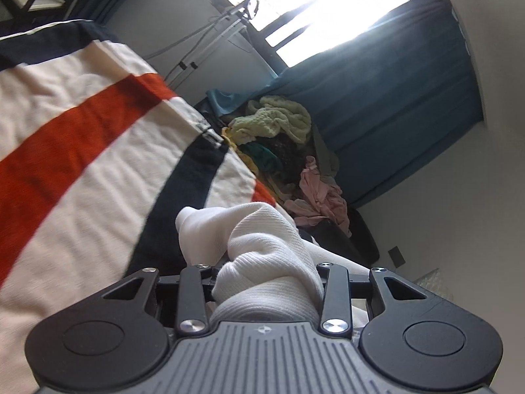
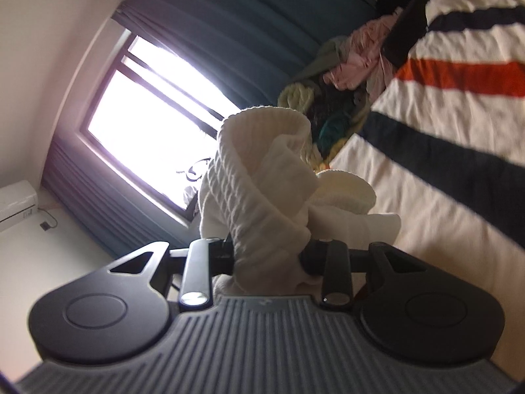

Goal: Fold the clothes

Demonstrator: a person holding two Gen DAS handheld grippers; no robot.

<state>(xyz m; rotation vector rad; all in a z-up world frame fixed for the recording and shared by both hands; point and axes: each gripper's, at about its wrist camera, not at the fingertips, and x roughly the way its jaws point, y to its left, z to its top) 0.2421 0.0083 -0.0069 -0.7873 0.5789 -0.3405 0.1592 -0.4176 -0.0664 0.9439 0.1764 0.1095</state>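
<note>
I see a white ribbed garment (image 1: 262,256) bunched between my left gripper (image 1: 265,282) jaws, which pinch it tight at 6 o'clock in the left wrist view. My right gripper (image 2: 269,259) clamps the same white cloth (image 2: 262,180), its folds rising toward 12 o'clock. The striped bedspread (image 1: 82,151) lies at 9 o'clock beneath my left gripper. A heap of clothes (image 1: 285,151) sits at 1 o'clock against the blue curtain (image 1: 393,115).

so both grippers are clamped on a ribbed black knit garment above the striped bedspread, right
Not quite: the garment is white, not black. The left wrist view shows the left gripper shut on the ribbed white knit garment, and the right gripper grips it too, above the cream, orange and navy striped bedspread.
</note>
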